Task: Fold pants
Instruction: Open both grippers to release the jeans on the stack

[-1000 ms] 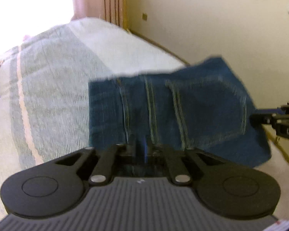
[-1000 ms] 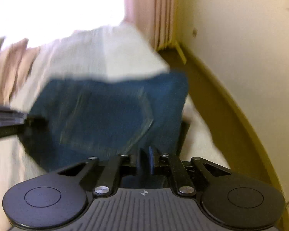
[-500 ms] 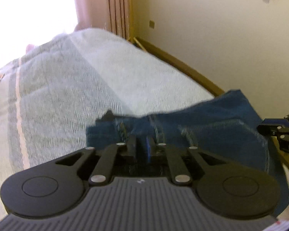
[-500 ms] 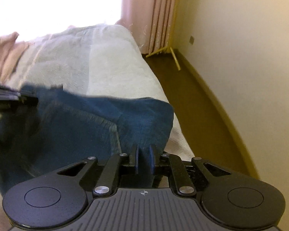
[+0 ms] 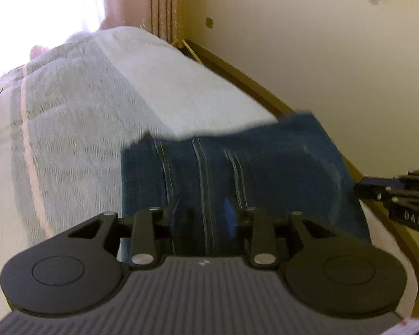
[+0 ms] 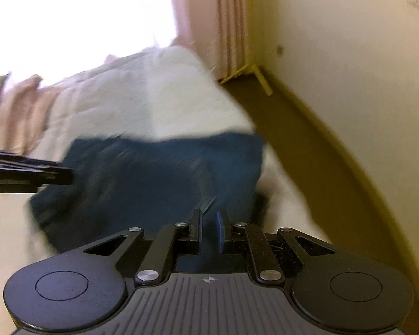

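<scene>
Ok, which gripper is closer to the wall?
Right. The right gripper pinches the jeans at the wall-side edge of the bed; the left gripper, fingers opening with the jeans between them, is farther in from the wall.

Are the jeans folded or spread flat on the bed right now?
Folded: the jeans lie on the bed as a compact block with seams running across; how many layers, cannot tell.

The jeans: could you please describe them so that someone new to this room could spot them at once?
A bed with a pale woven cover fills the room beside a cream wall. On its near corner, by the wooden frame, lie the jeans, a folded slab. They are the only dark blue thing there, with light stitched seams.
</scene>
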The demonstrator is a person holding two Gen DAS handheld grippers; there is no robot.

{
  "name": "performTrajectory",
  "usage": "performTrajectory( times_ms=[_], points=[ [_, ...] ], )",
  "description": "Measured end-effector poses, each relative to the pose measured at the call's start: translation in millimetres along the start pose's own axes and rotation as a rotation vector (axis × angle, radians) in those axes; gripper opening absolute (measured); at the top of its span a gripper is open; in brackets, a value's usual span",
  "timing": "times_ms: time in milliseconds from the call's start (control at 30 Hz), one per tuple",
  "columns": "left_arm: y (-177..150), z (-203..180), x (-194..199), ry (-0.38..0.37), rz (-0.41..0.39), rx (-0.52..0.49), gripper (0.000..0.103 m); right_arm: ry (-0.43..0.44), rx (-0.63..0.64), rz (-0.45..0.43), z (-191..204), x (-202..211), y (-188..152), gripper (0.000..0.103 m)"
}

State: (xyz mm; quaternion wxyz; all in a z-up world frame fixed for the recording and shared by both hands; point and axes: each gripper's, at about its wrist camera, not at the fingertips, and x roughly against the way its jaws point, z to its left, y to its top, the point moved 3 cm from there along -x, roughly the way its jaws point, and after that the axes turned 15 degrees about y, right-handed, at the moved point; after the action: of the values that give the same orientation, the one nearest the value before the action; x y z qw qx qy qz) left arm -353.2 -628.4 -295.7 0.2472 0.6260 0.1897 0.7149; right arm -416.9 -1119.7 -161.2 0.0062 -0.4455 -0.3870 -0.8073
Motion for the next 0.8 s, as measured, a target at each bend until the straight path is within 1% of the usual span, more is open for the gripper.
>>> performTrajectory(
  times_ms=[67, 100, 133, 200, 233, 267, 300, 333, 367, 400, 433, 600, 700, 800],
  points=[
    [-17.2, -4.3, -6.6, 0.033, 0.042, -0.013, 0.03, -0.011, 0.011, 0.051, 13.3, -2.6, -19.7, 0.007],
    [-23.6, -6.2, -14.1, 0.056, 0.078, -0.01, 0.03, -0.032, 0.028, 0.065, 16.2, -9.5, -24.6, 0.007],
    [-27.5, -7.4, -22.0, 0.076, 0.108, -0.007, 0.029, -0.047, 0.043, 0.054, 16.8, -11.7, -28.9, 0.007],
    [-27.0, -10.5, -21.6, 0.098, 0.113, -0.015, 0.03, -0.054, 0.035, 0.04, 16.3, -21.3, -26.2, 0.007],
    [-24.1, -10.7, -15.2, 0.109, 0.107, -0.022, 0.03, -0.057, 0.02, 0.041, 18.7, -21.2, -20.1, 0.009],
    [-21.8, -10.9, -5.9, 0.11, 0.094, -0.022, 0.032, -0.056, 0.003, 0.04, 19.5, -19.6, -14.5, 0.015],
    [-20.2, -11.3, 5.6, 0.107, 0.085, -0.018, 0.035, -0.05, -0.017, 0.037, 21.9, -12.4, -13.7, 0.022],
    [-18.9, -11.4, 16.4, 0.11, 0.085, -0.017, 0.039, -0.043, -0.037, 0.031, 23.2, -6.0, -16.1, 0.042],
    [-18.0, -10.4, 26.5, 0.116, 0.084, -0.016, 0.041, -0.039, -0.055, 0.022, 25.9, -1.8, -17.4, 0.057],
    [-17.7, -8.1, 37.9, 0.122, 0.077, -0.014, 0.044, -0.035, -0.073, 0.012, 28.4, 8.7, -21.1, 0.06],
    [-17.6, -5.6, 47.1, 0.128, 0.073, -0.015, 0.049, -0.029, -0.088, 0.001, 32.5, 18.2, -24.4, 0.061],
    [-27.8, 5.4, 95.7, 0.136, 0.066, -0.004, 0.065, -0.004, -0.179, -0.031, 57.1, 66.4, -34.6, 0.065],
    [-38.8, 14.3, 125.0, 0.128, 0.061, 0.002, 0.068, 0.01, -0.205, -0.031, 80.3, 92.1, -38.6, 0.067],
    [-54.1, 21.0, 158.6, 0.124, 0.051, 0.004, 0.072, 0.018, -0.197, -0.045, 106.8, 119.3, -44.9, 0.067]
  ],
)
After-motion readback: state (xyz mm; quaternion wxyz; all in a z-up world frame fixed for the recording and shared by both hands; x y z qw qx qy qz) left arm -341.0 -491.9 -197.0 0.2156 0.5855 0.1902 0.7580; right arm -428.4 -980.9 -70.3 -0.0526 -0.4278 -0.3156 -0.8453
